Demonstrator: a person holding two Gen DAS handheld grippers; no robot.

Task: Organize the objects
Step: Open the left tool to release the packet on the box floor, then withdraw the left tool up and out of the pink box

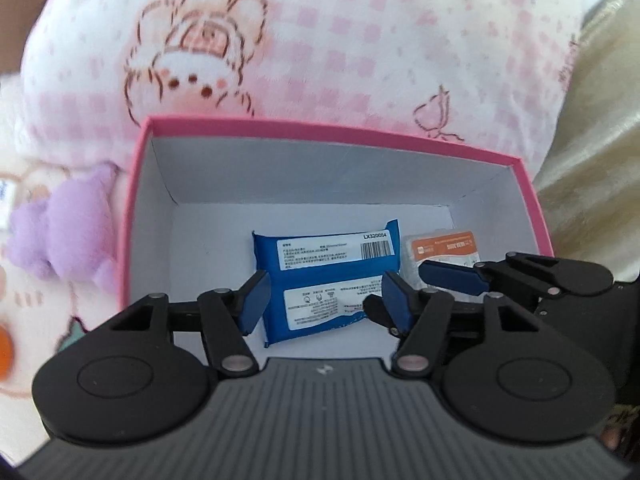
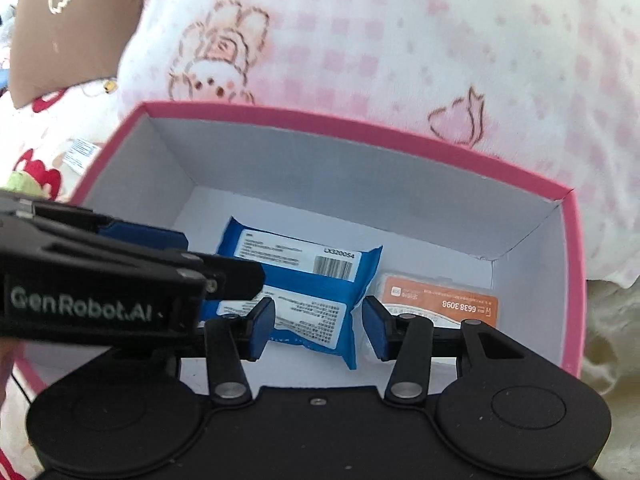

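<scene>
A pink box (image 1: 344, 132) with a white inside sits on a pink checked blanket; it also shows in the right wrist view (image 2: 360, 124). A blue wipes packet (image 1: 326, 276) (image 2: 304, 284) lies on the box floor. An orange-labelled clear packet (image 1: 440, 250) (image 2: 440, 300) lies to its right. My left gripper (image 1: 326, 300) is open above the blue packet, its fingers either side and apart from it. My right gripper (image 2: 320, 328) is open over the packet's near end. Each gripper's fingers show in the other's view: the right one (image 1: 452, 278) and the left one (image 2: 152, 240).
A pink checked blanket (image 1: 360, 40) with cartoon animals surrounds the box. A purple plush toy (image 1: 68, 232) lies left of the box. A brown cardboard piece (image 2: 68, 28) sits at the far left. Gold fabric (image 1: 600, 140) lies to the right.
</scene>
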